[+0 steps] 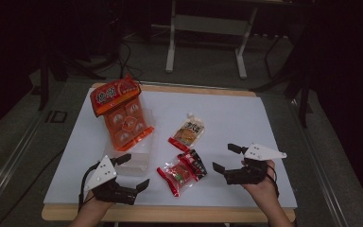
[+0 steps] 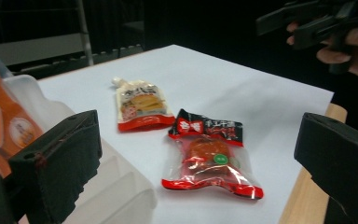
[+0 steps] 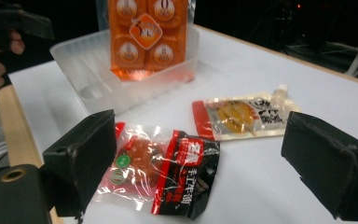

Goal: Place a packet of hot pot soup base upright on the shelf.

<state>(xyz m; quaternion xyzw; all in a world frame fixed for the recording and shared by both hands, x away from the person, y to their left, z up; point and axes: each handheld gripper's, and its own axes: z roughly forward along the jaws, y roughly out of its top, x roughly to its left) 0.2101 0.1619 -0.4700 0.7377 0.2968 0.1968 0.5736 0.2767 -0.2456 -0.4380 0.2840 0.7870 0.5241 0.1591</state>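
- The red snack packet [image 1: 182, 172] lies flat on the tabletop [image 1: 246, 118], between both hand-held grippers, its long axis slanting.
- The right hand-held gripper [image 1: 225, 158] is released, just beside it.
- The left hand-held gripper [image 1: 133, 171] is released too, slightly farther.

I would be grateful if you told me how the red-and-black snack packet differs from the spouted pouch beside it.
The red-and-black snack packet is mostly clear film with a black header and red ends; the spouted pouch is pale and printed, with one red bottom edge. The pouch has a small spout at its top; the packet has none. The packet lies nearer the two grippers, the pouch farther up the table. Both lie flat on the white table, untouched, outside the clear tub.
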